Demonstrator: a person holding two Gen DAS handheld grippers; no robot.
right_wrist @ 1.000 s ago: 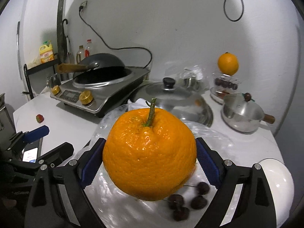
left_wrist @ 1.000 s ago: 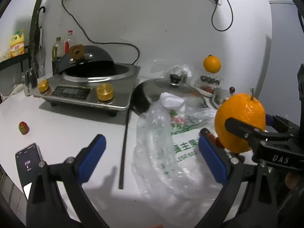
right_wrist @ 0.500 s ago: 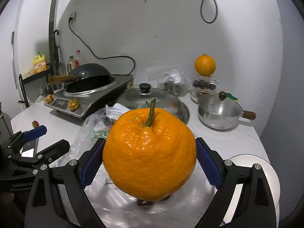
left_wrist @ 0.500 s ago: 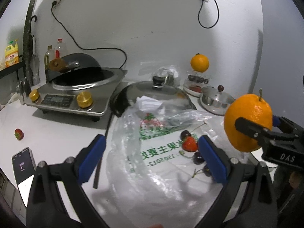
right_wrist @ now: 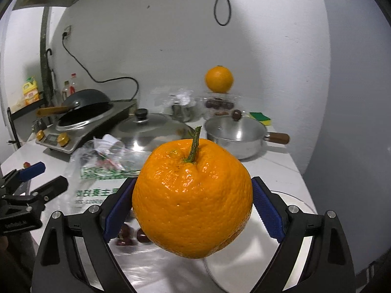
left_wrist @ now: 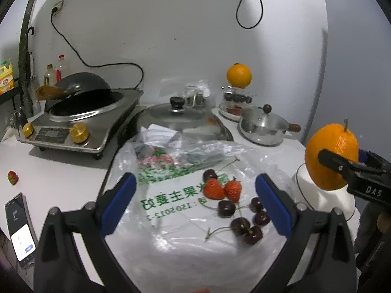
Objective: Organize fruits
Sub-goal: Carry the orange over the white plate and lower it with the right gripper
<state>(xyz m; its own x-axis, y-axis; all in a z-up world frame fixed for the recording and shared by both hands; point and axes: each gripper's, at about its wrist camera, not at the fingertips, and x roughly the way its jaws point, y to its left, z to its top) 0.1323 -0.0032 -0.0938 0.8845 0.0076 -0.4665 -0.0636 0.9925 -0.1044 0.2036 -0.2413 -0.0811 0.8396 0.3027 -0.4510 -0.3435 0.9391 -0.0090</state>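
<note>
Carry step: right tongs (right_wrist: 193,210) clamp the stemmed orange (right_wrist: 193,195) above the white plate (right_wrist: 303,205), left tongs (left_wrist: 195,200) gape empty over 2 strawberries (left_wrist: 221,189) on the desk; next, lower and release gently.

- Under me is a white table (left_wrist: 61,183).
- On it lies a clear plastic bag (left_wrist: 171,195) carrying two strawberries (left_wrist: 221,190) and dark cherries (left_wrist: 240,222).
- A stove (left_wrist: 73,127), a pan lid (left_wrist: 178,117), a small pot (left_wrist: 262,127), a white plate (right_wrist: 295,205), a phone (left_wrist: 19,227) and one lone strawberry (left_wrist: 12,177) also rest on it.
</note>
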